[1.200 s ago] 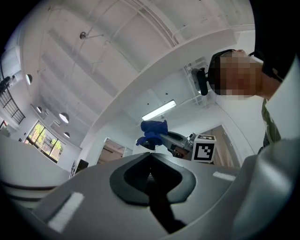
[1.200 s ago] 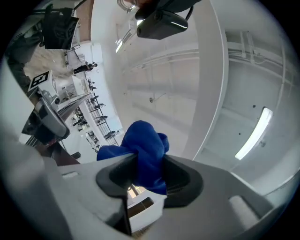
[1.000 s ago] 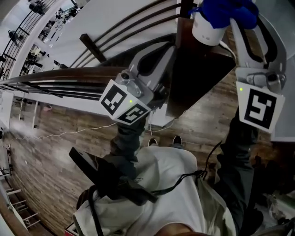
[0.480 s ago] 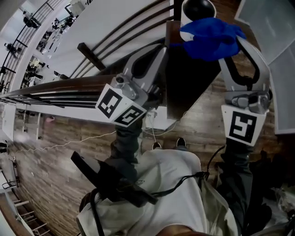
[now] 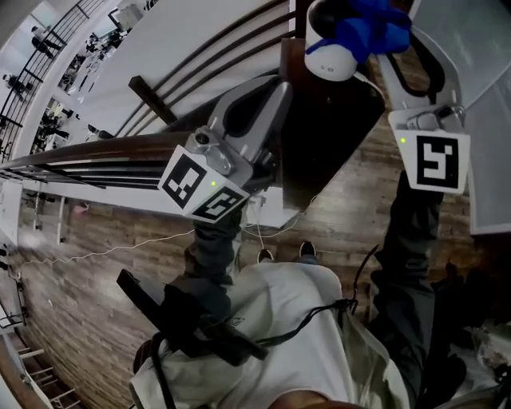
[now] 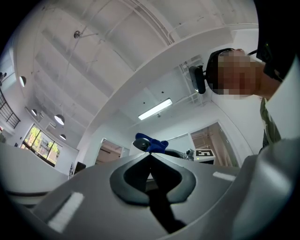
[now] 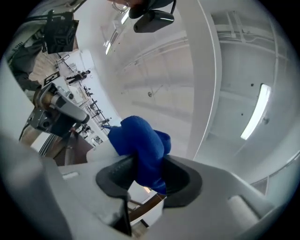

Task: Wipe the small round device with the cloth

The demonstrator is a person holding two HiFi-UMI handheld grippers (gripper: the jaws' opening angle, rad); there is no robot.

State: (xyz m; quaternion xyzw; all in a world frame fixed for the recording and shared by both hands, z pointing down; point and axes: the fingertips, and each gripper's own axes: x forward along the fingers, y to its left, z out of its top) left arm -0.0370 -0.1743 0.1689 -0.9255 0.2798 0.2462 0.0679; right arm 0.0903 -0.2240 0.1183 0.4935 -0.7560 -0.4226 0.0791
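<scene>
The small round white device (image 5: 331, 60) sits at the 12 o'clock edge of the head view, at the far end of the dark brown counter (image 5: 335, 136). A darker part shows on its upper side. A thin white cable (image 5: 372, 80) runs off it toward 4 o'clock across the counter.

The blue cloth (image 5: 375, 24) is bunched against the device at about 1 o'clock of it, touching it and covering part of its top. My right gripper (image 7: 145, 164) has this cloth. In the right gripper view the jaws are clamped on a thick fold, which wells up between them into a rounded wad above the tips. A short tail of cloth hangs below the clamp. In the head view this gripper reaches in from 4 o'clock of the device, with its jaw end at the cloth.

My left gripper (image 6: 150, 157) has nothing in it. In the left gripper view its jaws are pressed together, tip to tip, with no gap between them. It points up toward the cloth and the device, which show small beyond the tips. In the head view it lies at 7 o'clock of the device, apart from it, near the counter's left edge.

The wooden plank floor (image 5: 120, 279) spreads below the counter. My white shirt (image 5: 279, 335) fills the 6 o'clock part of the view, and my two shoes (image 5: 283, 253) stand just above it, near the counter's foot.
</scene>
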